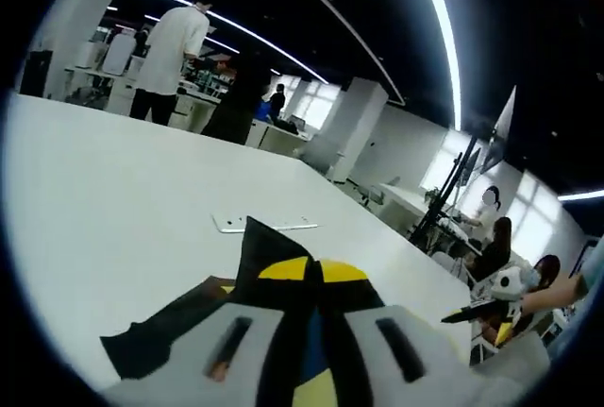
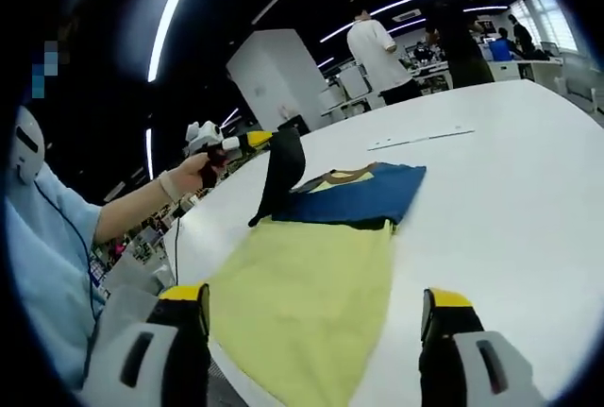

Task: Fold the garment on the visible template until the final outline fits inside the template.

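The left gripper view sits low and close over the white table [image 1: 113, 199], facing across it toward the office. The right gripper view looks from farther back, along the table [image 2: 510, 161]. Both share the garment [image 2: 363, 190] [image 1: 283, 279]

Left gripper [image 2: 253, 140] raised, jaws clamped, right gripper [image 2: 316, 317] low, jaws spread wide
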A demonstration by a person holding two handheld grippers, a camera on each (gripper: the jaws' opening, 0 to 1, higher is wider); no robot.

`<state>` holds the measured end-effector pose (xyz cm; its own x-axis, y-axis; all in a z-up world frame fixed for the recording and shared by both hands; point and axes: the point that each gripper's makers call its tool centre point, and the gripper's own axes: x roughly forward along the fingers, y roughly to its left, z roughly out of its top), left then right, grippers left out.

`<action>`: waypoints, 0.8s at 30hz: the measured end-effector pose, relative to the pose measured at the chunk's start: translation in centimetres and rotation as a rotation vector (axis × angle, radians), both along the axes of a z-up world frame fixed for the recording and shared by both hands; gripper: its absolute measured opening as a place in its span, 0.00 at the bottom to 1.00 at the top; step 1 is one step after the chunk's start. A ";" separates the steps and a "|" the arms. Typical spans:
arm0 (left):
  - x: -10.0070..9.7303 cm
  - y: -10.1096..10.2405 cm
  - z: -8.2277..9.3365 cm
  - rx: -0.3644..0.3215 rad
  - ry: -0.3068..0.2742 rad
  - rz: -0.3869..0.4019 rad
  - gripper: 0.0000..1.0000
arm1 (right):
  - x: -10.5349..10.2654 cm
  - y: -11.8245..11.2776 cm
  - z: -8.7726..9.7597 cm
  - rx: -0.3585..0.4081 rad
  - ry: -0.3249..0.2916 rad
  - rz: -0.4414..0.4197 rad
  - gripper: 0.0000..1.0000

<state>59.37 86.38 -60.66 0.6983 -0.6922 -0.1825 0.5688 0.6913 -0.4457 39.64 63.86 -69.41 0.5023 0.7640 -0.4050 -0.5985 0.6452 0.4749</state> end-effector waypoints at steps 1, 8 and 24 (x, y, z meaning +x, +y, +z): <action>0.3 -1.0 0.1 -0.017 0.004 -0.009 0.00 | 0.0 0.0 -0.1 0.000 0.003 0.000 0.93; 1.0 -6.9 -0.4 -0.051 -0.001 -0.095 0.00 | -0.1 -0.4 -0.2 0.000 0.010 -0.004 0.93; 0.0 -14.6 -6.7 -0.090 0.157 -0.215 0.00 | 0.0 -1.9 0.2 0.008 -0.003 -0.061 0.93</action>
<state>59.34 71.73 -67.35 0.5012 -0.8399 -0.2082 0.6176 0.5158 -0.5938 39.59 61.91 -69.25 0.5494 0.7350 -0.3975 -0.5591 0.6769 0.4788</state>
